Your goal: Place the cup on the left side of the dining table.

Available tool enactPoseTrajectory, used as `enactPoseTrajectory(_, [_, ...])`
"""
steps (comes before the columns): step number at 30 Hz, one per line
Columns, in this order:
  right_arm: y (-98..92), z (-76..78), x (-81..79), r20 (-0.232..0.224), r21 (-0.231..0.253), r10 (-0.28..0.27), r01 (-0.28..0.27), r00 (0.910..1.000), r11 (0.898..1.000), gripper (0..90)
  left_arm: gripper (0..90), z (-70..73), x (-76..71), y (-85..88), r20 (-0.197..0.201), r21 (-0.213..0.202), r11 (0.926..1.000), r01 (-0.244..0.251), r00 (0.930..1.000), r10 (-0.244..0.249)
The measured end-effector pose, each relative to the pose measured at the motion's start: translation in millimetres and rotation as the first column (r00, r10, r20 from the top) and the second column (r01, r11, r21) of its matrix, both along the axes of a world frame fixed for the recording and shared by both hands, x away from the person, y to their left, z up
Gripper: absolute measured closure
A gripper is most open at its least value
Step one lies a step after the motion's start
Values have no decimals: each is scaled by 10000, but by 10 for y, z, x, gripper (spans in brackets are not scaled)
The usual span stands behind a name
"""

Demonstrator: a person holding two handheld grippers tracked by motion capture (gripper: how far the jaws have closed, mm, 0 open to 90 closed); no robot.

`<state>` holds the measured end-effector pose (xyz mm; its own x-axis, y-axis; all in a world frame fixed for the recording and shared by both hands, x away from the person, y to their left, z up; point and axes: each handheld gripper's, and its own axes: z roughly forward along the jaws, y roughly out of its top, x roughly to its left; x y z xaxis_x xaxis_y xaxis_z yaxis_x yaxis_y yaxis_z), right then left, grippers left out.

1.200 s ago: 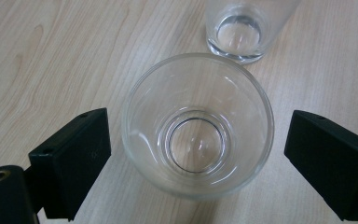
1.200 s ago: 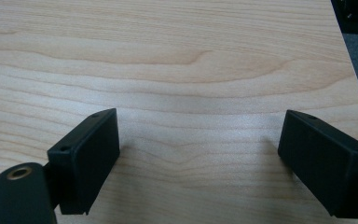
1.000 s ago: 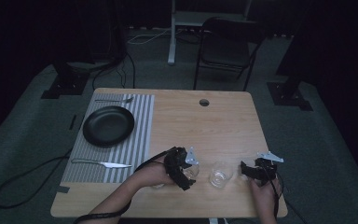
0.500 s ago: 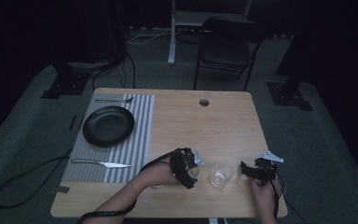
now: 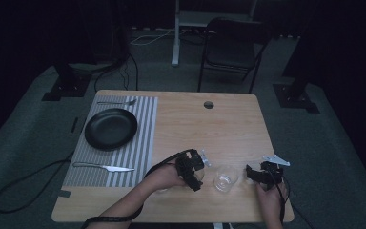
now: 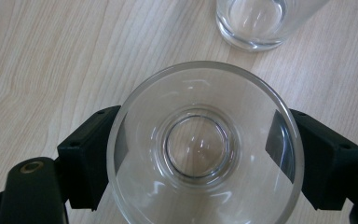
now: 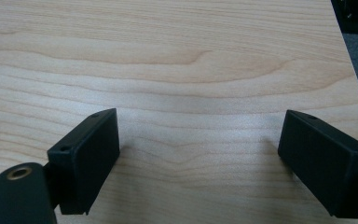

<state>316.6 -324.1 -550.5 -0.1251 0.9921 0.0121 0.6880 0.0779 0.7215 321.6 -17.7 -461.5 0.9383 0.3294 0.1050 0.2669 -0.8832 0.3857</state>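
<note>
We've got one camera up high looking forward and down over the whole tabletop (image 5: 228,129); both gripper views sit really close, staring down at that same wood.

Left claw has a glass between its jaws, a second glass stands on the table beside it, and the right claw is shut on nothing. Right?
Not quite: the right claw is open, jaws wide apart over bare table, as the right gripper view shows. The left claw does hold a glass, with the second glass beside it.

Black plate (image 5: 110,128) on grey-and-white striped placemat (image 5: 143,143), pale wood-grain table (image 5: 228,129), clear glass (image 6: 205,144).
</note>
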Motion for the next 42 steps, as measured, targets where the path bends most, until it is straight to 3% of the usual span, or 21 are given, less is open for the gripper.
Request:
enactPoseTrajectory(6, [0,0,0,-1,0,-1,1,10000,10000,121,186,4,-2,-16,-170,-34,10000,41,9998,-41])
enactPoseTrajectory(16, [-1,0,0,1,-4,3,-3,10000,10000,121,186,79,59,-24,18,-193,9998,-86,10000,86])
enactPoseTrajectory(25, [1,0,0,0,13,-13,13,10000,10000,121,186,164,208,22,-176,-565,9962,-663,9977,654])
enactPoseTrajectory(30, [1,0,0,0,11,-5,5,10000,10000,121,186,183,289,44,12,-397,9953,-887,9960,888])
enactPoseTrajectory(36, [-1,0,1,10,-2,1,-1,10000,10000,121,186,198,376,90,-34,-407,9922,-1175,9931,1174])
enactPoseTrajectory(42, [-1,0,1,14,-13,9,-9,10000,10000,121,186,206,484,155,78,-350,9857,-1648,9862,1651])
